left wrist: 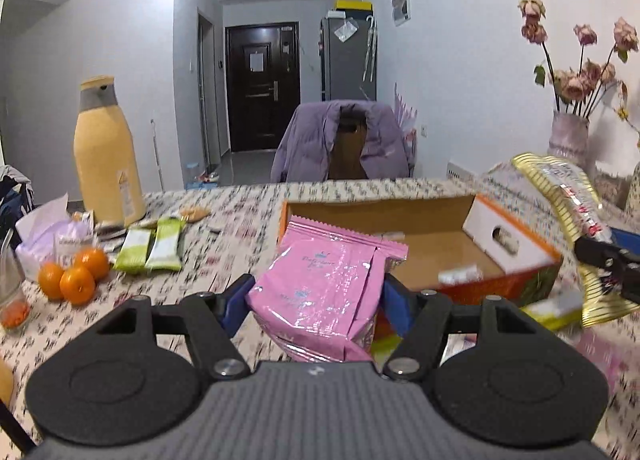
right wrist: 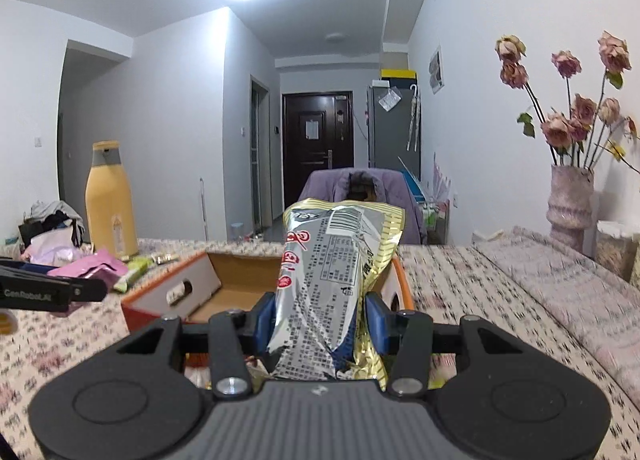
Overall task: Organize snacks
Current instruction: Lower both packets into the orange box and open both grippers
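Note:
My left gripper (left wrist: 318, 296) is shut on a pink snack packet (left wrist: 328, 284) and holds it above the table, just left of an open orange cardboard box (left wrist: 432, 219). My right gripper (right wrist: 322, 314) is shut on a gold and silver snack bag (right wrist: 336, 280) and holds it upright at the near right edge of the same box (right wrist: 168, 292). The right gripper with its gold bag (left wrist: 560, 195) shows at the right of the left wrist view. The left gripper with the pink packet (right wrist: 92, 268) shows at the left of the right wrist view. A small packet (left wrist: 460, 274) lies inside the box.
Two green snack bars (left wrist: 150, 250), three oranges (left wrist: 74, 274), a tissue pack (left wrist: 48, 236) and a tall yellow bottle (left wrist: 106, 155) stand on the left of the table. A vase of dried roses (right wrist: 570, 203) stands at the right. A chair with a purple jacket (left wrist: 344, 143) is behind the table.

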A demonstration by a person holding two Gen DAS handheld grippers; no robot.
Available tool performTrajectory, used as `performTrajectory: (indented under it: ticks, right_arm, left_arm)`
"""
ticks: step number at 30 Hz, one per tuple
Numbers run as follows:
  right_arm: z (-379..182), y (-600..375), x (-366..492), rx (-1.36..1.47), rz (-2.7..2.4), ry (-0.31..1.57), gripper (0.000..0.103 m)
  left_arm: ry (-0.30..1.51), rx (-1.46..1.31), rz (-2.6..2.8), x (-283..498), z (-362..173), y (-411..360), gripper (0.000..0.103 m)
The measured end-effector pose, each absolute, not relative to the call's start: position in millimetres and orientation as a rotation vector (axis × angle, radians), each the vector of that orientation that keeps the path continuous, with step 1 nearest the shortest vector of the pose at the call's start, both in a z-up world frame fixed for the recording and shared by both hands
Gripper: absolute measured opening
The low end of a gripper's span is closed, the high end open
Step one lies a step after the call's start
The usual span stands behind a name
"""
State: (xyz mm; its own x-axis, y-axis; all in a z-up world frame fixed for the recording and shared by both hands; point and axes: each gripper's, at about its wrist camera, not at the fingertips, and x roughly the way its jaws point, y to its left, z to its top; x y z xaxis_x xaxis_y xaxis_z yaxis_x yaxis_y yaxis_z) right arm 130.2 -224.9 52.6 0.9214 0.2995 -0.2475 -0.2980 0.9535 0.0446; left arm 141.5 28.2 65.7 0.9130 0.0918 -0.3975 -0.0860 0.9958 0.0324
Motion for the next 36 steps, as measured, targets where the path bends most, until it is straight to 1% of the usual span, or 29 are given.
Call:
performTrajectory:
  ticks: [9,16,21,27,36]
  right_arm:
    - [76,-212,185,0.024,0.307,0.25,0.046]
    - [76,-196,231,0.003,0.299,0.291,0.046]
    - [67,-183,262,-0.013,0.29,0.333,0.046]
    - [42,-180,279,0.001,0.29,0.378,0.046]
    - [32,-186,284,0.024,0.29,0.407,0.047]
  left_arm:
    - [0.383,0.004,0.111,190,91,16,0.068]
    - [0.386,-0.019,0.128,229,95,16,0.068]
    - [0.415,-0.041,0.14,257,81,18,0.068]
    - [0.467,-0.057,0.155,283,54,21,0.068]
    - [0.462,-0.053,0.134,286,33,17,0.068]
